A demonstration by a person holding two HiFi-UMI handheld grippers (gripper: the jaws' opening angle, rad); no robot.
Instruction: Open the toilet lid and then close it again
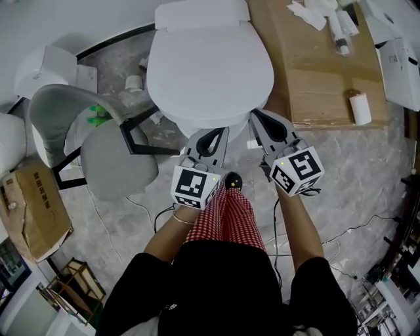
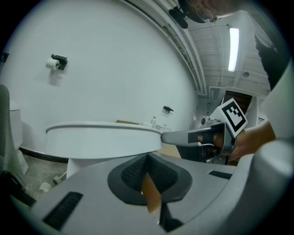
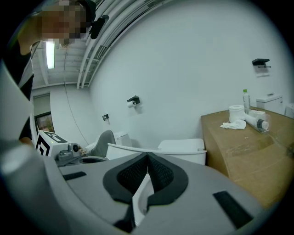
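My left gripper [image 2: 147, 157] has its two jaws pressed together at the tips, and nothing is between them. My right gripper [image 3: 147, 157] is the same, with its jaws together and nothing held. Right in front of both grippers, and a little higher than the tips, is the toilet lid [image 1: 210, 69]. It is white and round, and it lies down flat on the bowl. The tip of my left gripper is just under the front edge of the lid. The tip of my right gripper is at the front edge too, a bit to the right, and I cannot tell if it touches. The two grippers are close side by side. Past the lid, on the far side from my jaws, is the white tank [image 1: 202, 14], against the wall [image 2: 101, 64]. Off to the left of my left gripper is a grey chair [image 1: 98, 131]. To the right of my right gripper is a brown cardboard top [image 1: 315, 72], and a white paper roll [image 1: 359, 108] stands on it. Behind the grippers, close to me, are my red checked trousers [image 1: 226, 216].
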